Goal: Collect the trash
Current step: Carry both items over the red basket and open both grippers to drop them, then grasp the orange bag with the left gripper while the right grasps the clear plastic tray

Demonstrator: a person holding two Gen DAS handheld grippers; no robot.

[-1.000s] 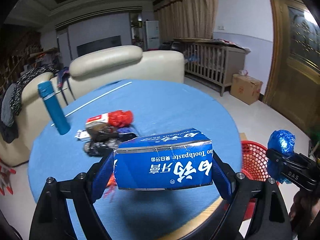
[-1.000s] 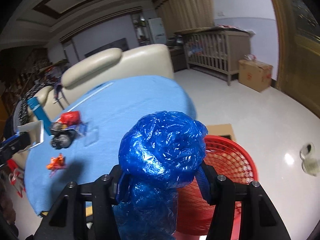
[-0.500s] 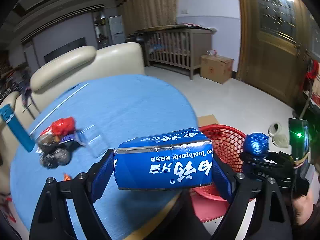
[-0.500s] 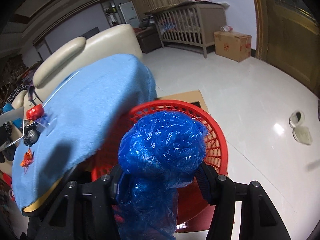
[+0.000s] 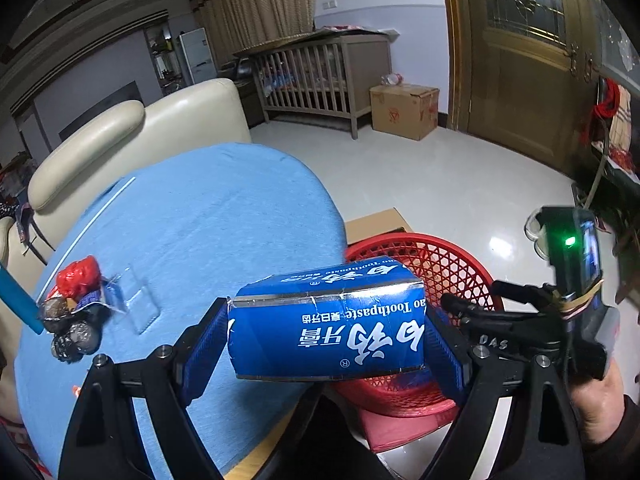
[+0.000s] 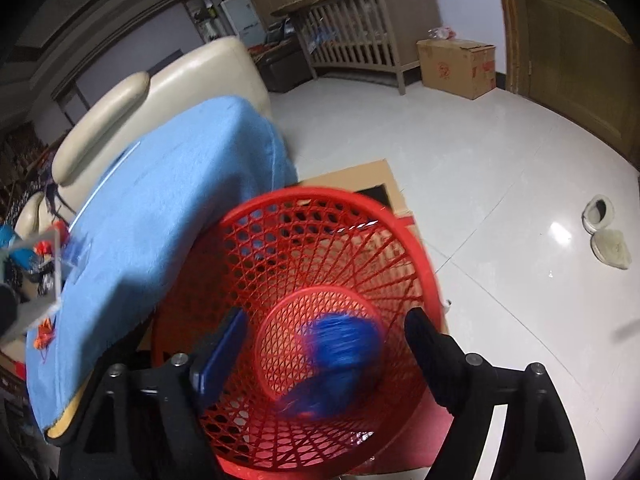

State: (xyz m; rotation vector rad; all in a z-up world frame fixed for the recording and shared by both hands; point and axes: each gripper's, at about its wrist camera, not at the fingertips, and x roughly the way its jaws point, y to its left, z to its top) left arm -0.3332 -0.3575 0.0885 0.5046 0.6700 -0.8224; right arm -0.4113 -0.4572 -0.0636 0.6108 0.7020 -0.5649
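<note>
My left gripper [image 5: 326, 334] is shut on a blue toothpaste box [image 5: 328, 328], held above the table edge next to the red mesh basket [image 5: 452, 264]. My right gripper [image 6: 324, 344] is open over the same basket [image 6: 320, 208]. A crumpled blue plastic bag [image 6: 340, 356], blurred, lies in the bottom of the basket. The right gripper also shows in the left wrist view [image 5: 460, 308], over the basket rim. More trash [image 5: 76, 304] sits in a pile on the blue-covered table [image 5: 208, 220].
A blue bottle [image 5: 16, 300] stands at the table's left edge. A cream sofa [image 5: 132, 128] is behind the table. Flat cardboard [image 6: 352, 178] lies under the basket. A crib [image 5: 320, 76] and a cardboard box [image 5: 404, 110] stand by the far wall.
My right gripper moved over the basket, opened and dropped the blue bag into it. My left gripper carried the toothpaste box right toward the basket.
</note>
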